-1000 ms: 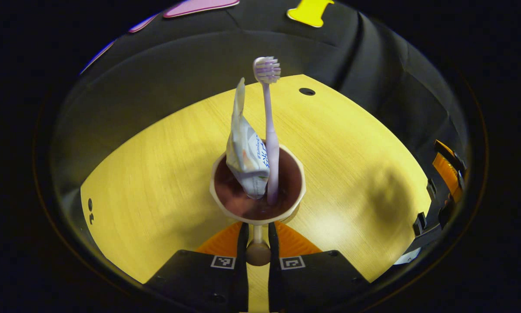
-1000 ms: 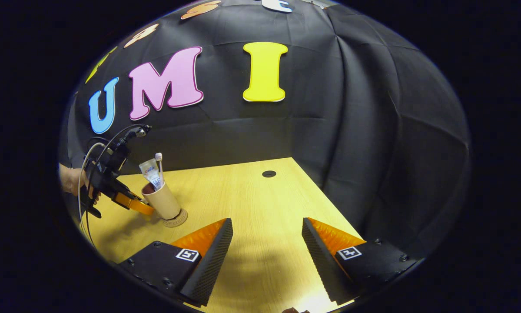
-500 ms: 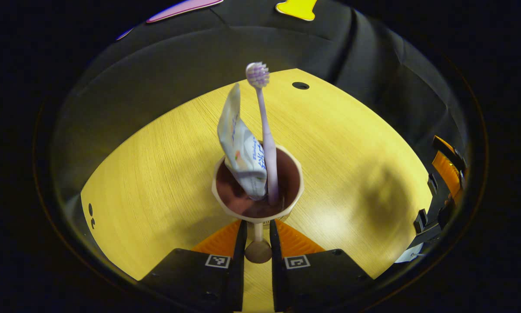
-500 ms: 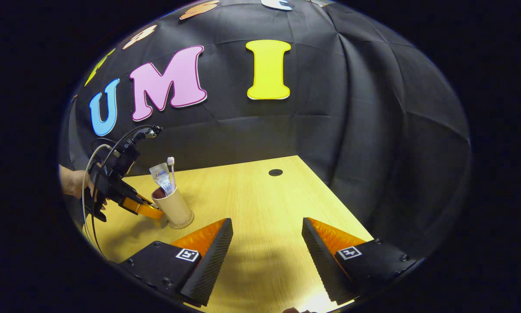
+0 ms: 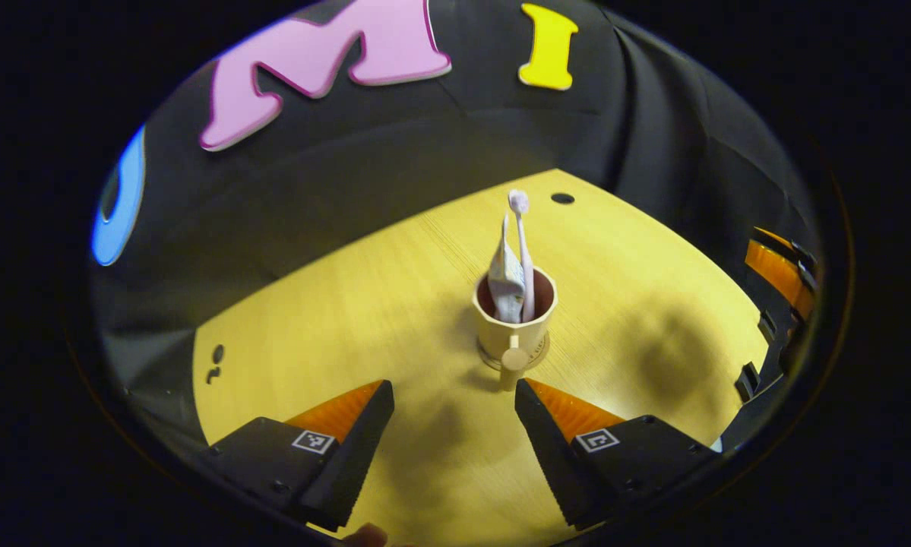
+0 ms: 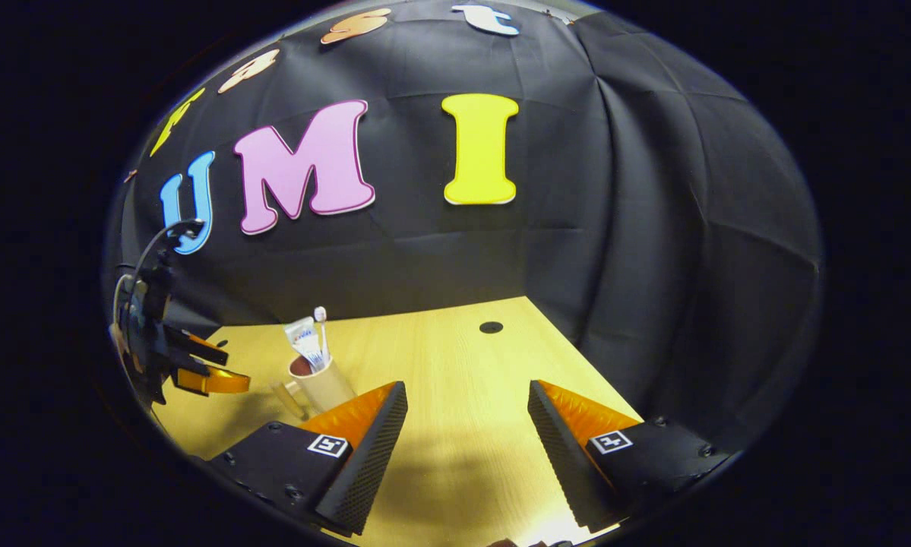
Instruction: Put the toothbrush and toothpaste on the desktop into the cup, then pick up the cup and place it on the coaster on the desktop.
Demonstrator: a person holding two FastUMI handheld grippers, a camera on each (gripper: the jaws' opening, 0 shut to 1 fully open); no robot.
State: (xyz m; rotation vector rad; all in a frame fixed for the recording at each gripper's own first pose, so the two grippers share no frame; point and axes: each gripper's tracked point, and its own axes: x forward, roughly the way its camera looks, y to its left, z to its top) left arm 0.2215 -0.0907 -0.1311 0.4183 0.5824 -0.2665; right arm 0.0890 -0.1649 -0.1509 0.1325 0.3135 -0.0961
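Observation:
A beige cup point(image 5: 514, 328) with a knob handle stands upright on a round coaster point(image 5: 539, 352) in the middle of the wooden desktop. A lilac toothbrush point(image 5: 523, 243) and a white toothpaste tube point(image 5: 505, 277) stand inside it. My left gripper point(image 5: 453, 410) is open and drawn back from the cup, its fingers apart on either side of the handle's line. In the right gripper view the cup point(image 6: 324, 385) holds the toothbrush point(image 6: 321, 327) and toothpaste point(image 6: 305, 341), and the left gripper point(image 6: 197, 370) hangs to its left. My right gripper point(image 6: 466, 425) is open over bare desktop.
The wooden desktop point(image 5: 333, 319) has a cable hole point(image 5: 562, 198) near its far corner and small holes point(image 5: 216, 363) at the left edge. The black cloth wall closes the far sides. The right gripper point(image 5: 778, 289) shows at the right rim of the left gripper view.
My left gripper has opened, let go of the cup's handle and pulled back. The cup now stands on the coaster by itself. The right gripper has hardly moved.

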